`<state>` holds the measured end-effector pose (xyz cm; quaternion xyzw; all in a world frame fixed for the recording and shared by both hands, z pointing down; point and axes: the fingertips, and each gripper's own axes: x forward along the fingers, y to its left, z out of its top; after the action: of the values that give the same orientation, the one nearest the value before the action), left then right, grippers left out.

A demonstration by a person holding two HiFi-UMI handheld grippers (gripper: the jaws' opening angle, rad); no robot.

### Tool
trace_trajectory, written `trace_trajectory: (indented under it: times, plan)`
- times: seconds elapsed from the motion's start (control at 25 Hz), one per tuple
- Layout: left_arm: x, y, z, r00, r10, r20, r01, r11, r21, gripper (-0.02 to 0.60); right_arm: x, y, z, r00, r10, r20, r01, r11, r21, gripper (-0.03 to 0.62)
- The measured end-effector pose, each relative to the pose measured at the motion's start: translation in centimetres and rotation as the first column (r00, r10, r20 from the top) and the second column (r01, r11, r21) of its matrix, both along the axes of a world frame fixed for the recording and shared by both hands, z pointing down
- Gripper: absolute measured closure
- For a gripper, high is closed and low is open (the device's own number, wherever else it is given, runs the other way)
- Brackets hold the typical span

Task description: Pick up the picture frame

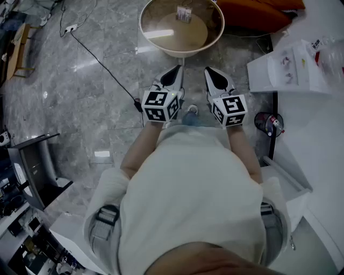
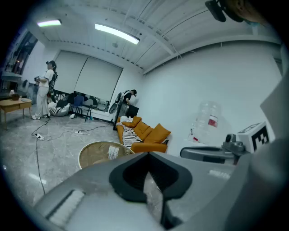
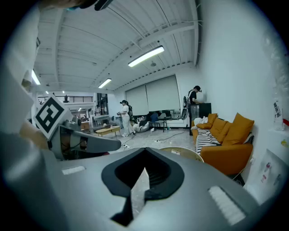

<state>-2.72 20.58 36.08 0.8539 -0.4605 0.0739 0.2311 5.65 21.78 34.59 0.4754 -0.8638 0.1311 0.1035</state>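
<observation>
The picture frame (image 1: 184, 13) is a small upright card-like frame standing on a round glass-topped table (image 1: 156, 43) ahead of me on the marble floor. It also shows in the left gripper view as the frame (image 2: 113, 152) on the table (image 2: 92, 155). My left gripper (image 1: 174, 73) and right gripper (image 1: 213, 73) are side by side at waist height, short of the table, both pointing toward it. Both are shut with nothing between the jaws, as the left gripper (image 2: 149, 173) and right gripper (image 3: 142, 173) show in their own views.
An orange sofa (image 1: 258, 11) stands behind the round table. A white counter (image 1: 293, 72) with a plastic bottle (image 1: 328, 56) runs along the right. A black cable (image 1: 102, 64) crosses the floor on the left. People (image 2: 45, 90) stand far back in the room.
</observation>
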Motion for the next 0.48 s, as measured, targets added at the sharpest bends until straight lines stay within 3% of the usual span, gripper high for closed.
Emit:
trace_trajectory:
  times: [0.48]
  plan:
    - [0.3, 2.2, -1.4, 1.000, -0.015, 0.022, 0.014, 0.999, 0.049, 0.580, -1.3, 2.6, -0.7, 0.998, -0.063, 0.019, 0.062, 0.997, 0.046, 0.595]
